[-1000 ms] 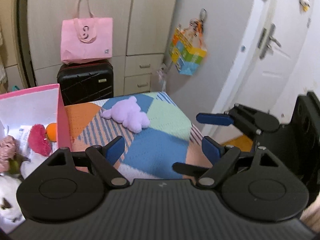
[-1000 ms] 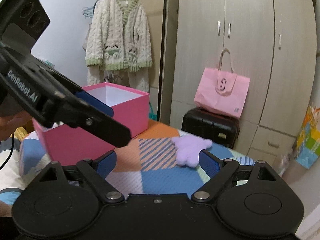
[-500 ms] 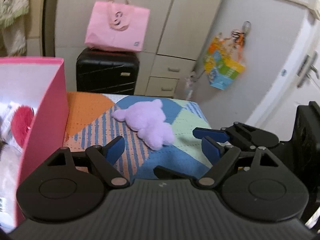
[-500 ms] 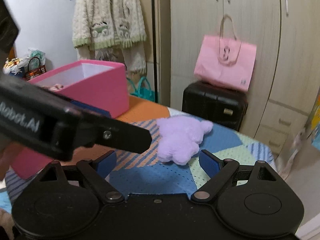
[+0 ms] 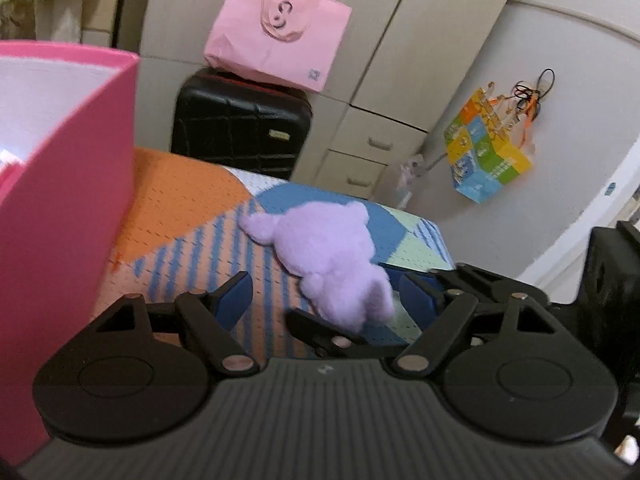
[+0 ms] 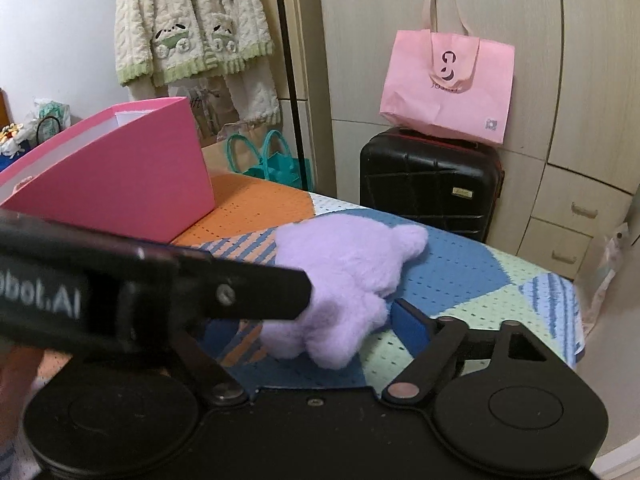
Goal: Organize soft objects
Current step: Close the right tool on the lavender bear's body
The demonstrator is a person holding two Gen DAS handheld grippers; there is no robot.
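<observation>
Both grippers' jaws are closing around the purple plush toy (image 5: pixel 332 256), pads not yet pressing: left gripper (image 5: pixel 326 292), right gripper (image 6: pixel 308 320), whose left finger hides behind the left gripper's arm.

The plush toy (image 5: pixel 328 248) lies on the bedspread (image 5: pixel 180 200), right of the box (image 5: pixel 72 184).

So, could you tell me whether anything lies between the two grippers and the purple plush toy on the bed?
Nothing visible does. The purple plush toy lies in the open on the patchwork bedspread, its near end between the closing jaws of the left gripper and the right gripper. The pink box stands well to the left.
</observation>
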